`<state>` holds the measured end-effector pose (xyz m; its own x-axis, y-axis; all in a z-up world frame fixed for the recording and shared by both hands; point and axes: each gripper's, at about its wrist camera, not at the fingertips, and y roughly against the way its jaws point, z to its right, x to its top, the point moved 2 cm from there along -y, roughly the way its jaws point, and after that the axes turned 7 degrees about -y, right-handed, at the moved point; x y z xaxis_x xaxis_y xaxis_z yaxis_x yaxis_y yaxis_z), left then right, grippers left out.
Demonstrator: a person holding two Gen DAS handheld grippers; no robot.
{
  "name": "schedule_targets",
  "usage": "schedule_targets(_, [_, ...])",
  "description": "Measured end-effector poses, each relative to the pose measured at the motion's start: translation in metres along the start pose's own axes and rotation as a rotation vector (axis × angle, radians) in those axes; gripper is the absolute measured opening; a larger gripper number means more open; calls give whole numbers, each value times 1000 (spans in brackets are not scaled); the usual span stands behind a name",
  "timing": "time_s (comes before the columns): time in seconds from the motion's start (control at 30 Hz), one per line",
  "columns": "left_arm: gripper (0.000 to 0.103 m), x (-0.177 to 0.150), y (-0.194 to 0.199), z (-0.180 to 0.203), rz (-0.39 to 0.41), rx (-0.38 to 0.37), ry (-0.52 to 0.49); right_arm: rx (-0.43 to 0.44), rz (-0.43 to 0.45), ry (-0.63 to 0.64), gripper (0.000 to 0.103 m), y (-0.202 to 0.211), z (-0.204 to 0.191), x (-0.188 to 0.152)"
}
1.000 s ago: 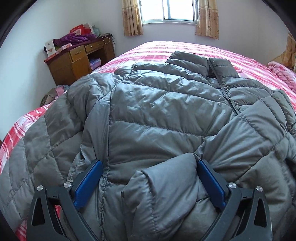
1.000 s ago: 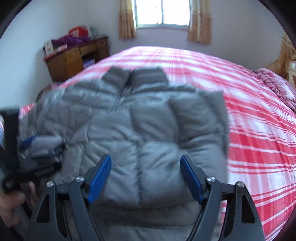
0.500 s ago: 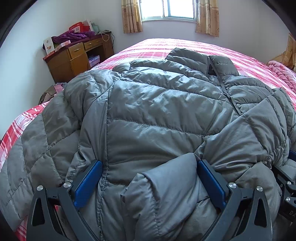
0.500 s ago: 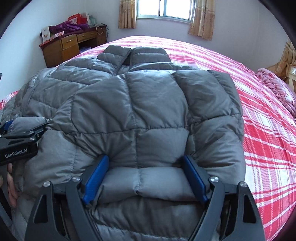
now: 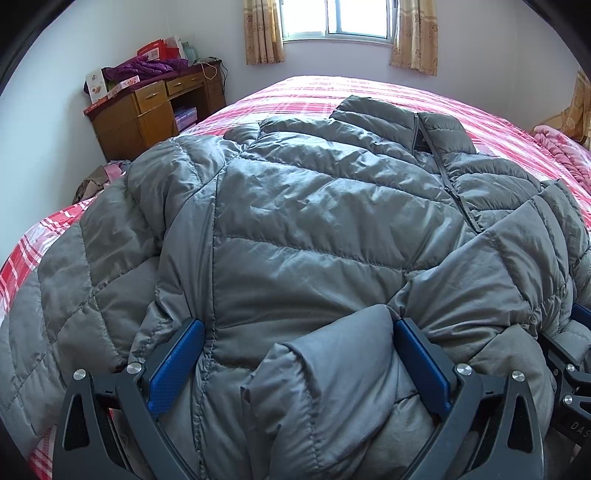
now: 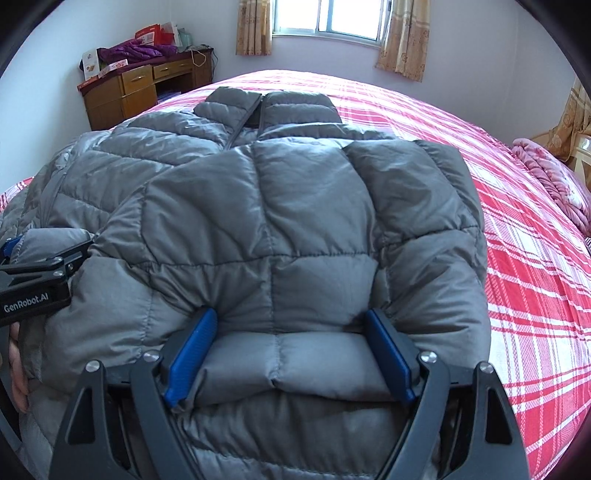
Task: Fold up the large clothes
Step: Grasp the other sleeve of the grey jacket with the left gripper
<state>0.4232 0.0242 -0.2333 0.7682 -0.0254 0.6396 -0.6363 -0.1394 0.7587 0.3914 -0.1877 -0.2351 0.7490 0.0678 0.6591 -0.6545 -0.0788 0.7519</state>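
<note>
Two hand-held grippers clamped on a grey puffer jacket on the bed

Grey quilted jacket (image 5: 314, 229) lies spread on a bed with a red-and-white plaid bedspread (image 6: 517, 258), collar toward the window (image 5: 336, 18), zip closed down the front. One sleeve is folded across the chest in the right wrist view.

Left hand-held gripper (image 5: 299, 354): jaws stand wide, both blue pads (image 5: 173, 369) pressed into a thick bunch of jacket fabric at the near hem. Fabric fills the whole gap between the pads and bulges over them. It has hold of the jacket.

Right hand-held gripper (image 6: 288, 350): jaws also wide, blue pads (image 6: 192, 347) on either side of a padded roll of the jacket's near edge; the roll is squeezed between them and touches both. It grips the jacket. Jaw width did not change noticeably in the last half second.

In the right wrist view the left hand-held gripper shows at the far left edge, with part of the person's hand (image 6: 16, 365) below it, just beside the jacket. In the left wrist view the right hand-held gripper is at the far right edge, cut off.

Background: wooden desk (image 5: 147, 110) by the left wall, piled with a purple garment (image 5: 144, 68) and boxes. Yellow curtains (image 5: 413, 33) flank the window. Pink blanket (image 6: 546, 173) at the bed's right edge.
</note>
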Motion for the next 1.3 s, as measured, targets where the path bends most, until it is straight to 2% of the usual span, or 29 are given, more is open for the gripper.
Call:
schedule_targets(0.1, [102, 2, 0, 0, -8, 3, -7, -3, -1, 3, 85, 0, -1, 0])
schedule_targets(0.2, [102, 8, 14, -4, -3, 24, -69, 16, -17, -6, 85, 4, 3, 4])
schedule_targets(0.27, [102, 12, 36, -15, 43, 52, -80, 22, 6, -31, 85, 21, 9, 3])
schedule_targets(0.33, [102, 12, 69, -34, 113, 25, -83, 47, 54, -65, 91, 45, 14, -3])
schedule_targets(0.43, [102, -1, 102, -72, 145, 67, -107, 67, 48, -37, 95, 66, 12, -22])
schedule_targets(0.5, [102, -18, 113, -108, 133, 128, -92, 45, 47, -4, 95, 75, 8, -37])
schedule_targets(0.57, [102, -45, 117, -160, 87, 238, -35, 55, 65, 17, 95, 87, 4, -52])
schedule_targets(0.63, [102, -70, 119, -201, 50, 313, 37, 48, 96, 35, 95, 93, 1, -60])
schedule_targets(0.73, [102, -102, 115, -251, -17, 356, 143, 18, 126, 59, 95, 89, -6, -64])
schedule_targets(0.8, [102, -113, 111, -268, -51, 375, 187, 12, 106, 67, 95, 77, -11, -65])
schedule_targets(0.83, [102, -119, 110, -275, -50, 377, 216, 7, 98, 69, 95, 72, -13, -64])
schedule_targets(0.9, [102, -125, 104, -282, -58, 317, 278, -7, 95, 75, 96, 68, -17, -66])
schedule_targets(0.97, [102, -128, 97, -282, -63, 243, 313, -24, 95, 91, 98, 67, -20, -70])
schedule_targets(1.03, [100, -127, 97, -278, -52, 224, 314, -28, 93, 99, 99, 66, -21, -70])
schedule_targets(1.07, [84, -124, 97, -274, -40, 215, 309, -26, 91, 98, 100, 66, -20, -71])
schedule_targets(1.1, [63, -121, 95, -272, -33, 201, 300, -23, 87, 91, 100, 65, -18, -70])
schedule_targets(1.13, [54, -118, 94, -270, -33, 184, 288, -21, 85, 84, 101, 65, -16, -71])
schedule_targets(1.2, [29, -112, 97, -268, -24, 162, 266, -19, 83, 77, 101, 65, -15, -73])
schedule_targets(1.3, [18, -102, 114, -269, 14, 145, 277, -22, 85, 77, 102, 65, -16, -74])
